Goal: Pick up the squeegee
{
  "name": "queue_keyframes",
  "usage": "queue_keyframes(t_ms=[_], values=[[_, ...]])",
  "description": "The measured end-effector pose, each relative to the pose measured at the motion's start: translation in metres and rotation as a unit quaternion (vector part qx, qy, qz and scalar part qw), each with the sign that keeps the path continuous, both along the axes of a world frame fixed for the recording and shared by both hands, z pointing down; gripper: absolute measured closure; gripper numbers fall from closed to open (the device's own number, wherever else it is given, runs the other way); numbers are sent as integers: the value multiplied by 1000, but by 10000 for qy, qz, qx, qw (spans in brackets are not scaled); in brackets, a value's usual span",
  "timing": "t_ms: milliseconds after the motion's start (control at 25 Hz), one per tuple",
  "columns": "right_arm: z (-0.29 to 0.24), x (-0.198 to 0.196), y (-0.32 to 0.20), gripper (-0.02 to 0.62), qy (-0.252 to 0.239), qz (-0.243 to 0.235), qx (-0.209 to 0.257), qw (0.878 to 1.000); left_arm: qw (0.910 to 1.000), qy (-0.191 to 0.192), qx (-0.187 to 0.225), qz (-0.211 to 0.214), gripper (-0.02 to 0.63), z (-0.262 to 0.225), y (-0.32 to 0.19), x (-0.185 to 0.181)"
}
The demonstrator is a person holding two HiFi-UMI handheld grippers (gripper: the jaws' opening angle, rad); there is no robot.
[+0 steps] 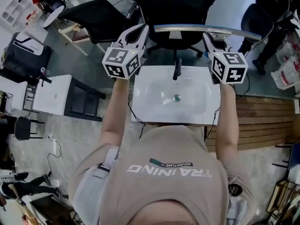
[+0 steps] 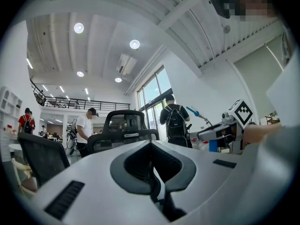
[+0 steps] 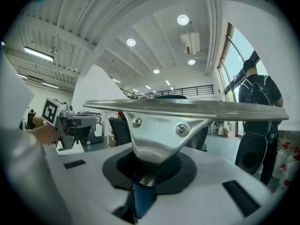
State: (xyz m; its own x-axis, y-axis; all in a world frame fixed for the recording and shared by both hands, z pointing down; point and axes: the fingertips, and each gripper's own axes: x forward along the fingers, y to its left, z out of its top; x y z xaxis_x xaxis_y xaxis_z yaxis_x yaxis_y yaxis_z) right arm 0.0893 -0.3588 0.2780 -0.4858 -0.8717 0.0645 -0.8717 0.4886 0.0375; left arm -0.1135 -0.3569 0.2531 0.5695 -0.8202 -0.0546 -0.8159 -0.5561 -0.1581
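We stand over the white ceramic washbasin (image 1: 150,102), with its black faucet (image 1: 176,69) at the far edge. The task's thing is already off any surface. The long squeegee with a bright metal blade channel (image 1: 206,31) hangs level in the air just past the basin's far edge, above the faucet.

Our right gripper (image 1: 211,40) has it. In the right gripper view the jaws stand narrow, pinched on the blue handle (image 3: 140,198) just below the riveted metal bracket (image 3: 159,135). We judge the pick-up as good as done, so the step in hand is carrying the tool steady.

- The blade reaches far out to both sides of the grip, so any roll of the wrist swings its ends widely. We want the wrist flat and the bar level.
- The hold sits close under the bracket, which is good against twisting, and we should not loosen the pinch.
- The left end of the blade lies near our left gripper (image 1: 140,31), though we cannot tell if they touch. Its jaws are together with nothing between them, and it is best held clear of the bar.
- If we lower the tool, the faucet is the thing to miss.
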Motion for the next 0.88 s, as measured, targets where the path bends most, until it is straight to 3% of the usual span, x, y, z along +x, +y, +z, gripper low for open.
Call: queue_keyframes(t_ms=[880], values=[[6,-9,-15,528,-9,-19,23,10000,9999,-135,-94,3,595,13,-17,-10]])
